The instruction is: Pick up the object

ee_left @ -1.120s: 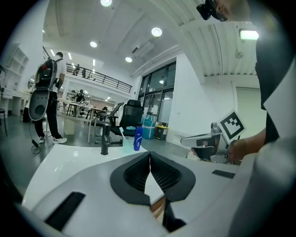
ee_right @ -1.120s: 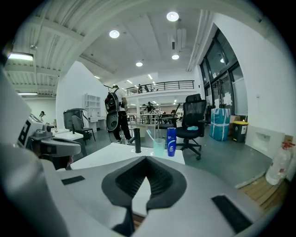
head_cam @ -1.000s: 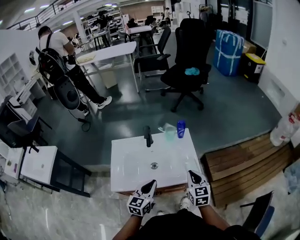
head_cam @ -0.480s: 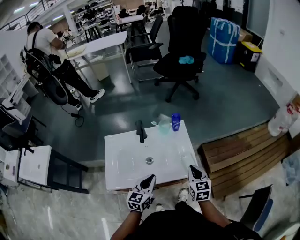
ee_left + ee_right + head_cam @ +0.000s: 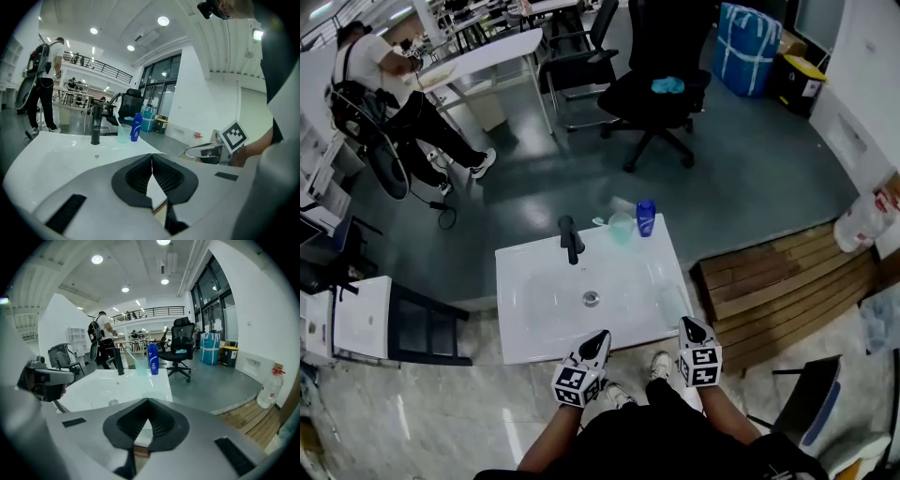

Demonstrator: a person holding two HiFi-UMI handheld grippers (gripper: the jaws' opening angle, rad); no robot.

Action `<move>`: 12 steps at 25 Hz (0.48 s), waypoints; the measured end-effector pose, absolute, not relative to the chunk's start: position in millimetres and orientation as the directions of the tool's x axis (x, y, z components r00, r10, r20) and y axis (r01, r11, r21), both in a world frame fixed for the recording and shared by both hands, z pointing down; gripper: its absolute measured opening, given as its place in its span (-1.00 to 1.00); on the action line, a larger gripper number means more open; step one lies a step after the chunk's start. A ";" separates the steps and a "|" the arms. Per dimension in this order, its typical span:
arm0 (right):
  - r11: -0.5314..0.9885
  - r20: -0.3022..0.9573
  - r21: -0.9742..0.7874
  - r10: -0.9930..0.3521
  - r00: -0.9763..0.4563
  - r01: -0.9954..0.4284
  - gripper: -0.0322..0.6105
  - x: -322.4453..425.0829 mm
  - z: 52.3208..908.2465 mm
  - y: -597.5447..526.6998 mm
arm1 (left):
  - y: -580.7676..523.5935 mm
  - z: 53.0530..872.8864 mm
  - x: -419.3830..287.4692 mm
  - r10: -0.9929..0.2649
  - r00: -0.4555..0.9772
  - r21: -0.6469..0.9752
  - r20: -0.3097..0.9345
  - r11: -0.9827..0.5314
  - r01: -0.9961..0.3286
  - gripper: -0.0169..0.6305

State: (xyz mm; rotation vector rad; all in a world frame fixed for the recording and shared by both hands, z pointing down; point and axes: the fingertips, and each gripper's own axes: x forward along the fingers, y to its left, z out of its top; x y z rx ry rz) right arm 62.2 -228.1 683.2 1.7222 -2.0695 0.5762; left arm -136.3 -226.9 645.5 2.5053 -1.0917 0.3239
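A blue bottle (image 5: 646,217) stands at the far right corner of a white sink (image 5: 534,309), next to a clear cup (image 5: 622,228) with a toothbrush in it and a black tap (image 5: 569,239). My left gripper (image 5: 598,337) and right gripper (image 5: 686,325) hover at the sink's near edge, both shut with nothing between the jaws. In the left gripper view the left gripper (image 5: 151,157) points across the basin toward the bottle (image 5: 136,127). In the right gripper view the right gripper (image 5: 148,401) points at the bottle (image 5: 152,359) and cup (image 5: 141,366).
A wooden pallet (image 5: 769,281) lies right of the sink and a white cabinet (image 5: 361,314) stands to the left. Beyond the sink are a black office chair (image 5: 652,89), desks, a blue bag (image 5: 750,37) and a person (image 5: 375,75) at far left.
The head view has tilted further down, so the sink sits higher and more to the left in frame. Both grippers stay shut at the near edge.
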 end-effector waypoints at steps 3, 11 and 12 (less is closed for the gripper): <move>0.170 0.558 -0.054 -0.812 -0.171 -0.984 -0.84 63.7 693.0 -227.4 | -226.5 650.2 -133.0 -0.645 0.671 0.262 0.367 -0.620 -0.740 -0.89; 0.197 0.595 -0.065 -0.779 -0.197 -0.978 -0.21 60.5 711.3 -229.8 | -227.9 657.3 -138.2 -0.653 0.654 0.270 0.382 -0.598 -0.754 -0.88; 0.199 0.603 -0.068 -0.773 -0.199 -0.978 -0.06 60.5 714.8 -230.4 | -228.0 657.6 -138.6 -0.654 0.653 0.271 0.383 -0.596 -0.756 -0.89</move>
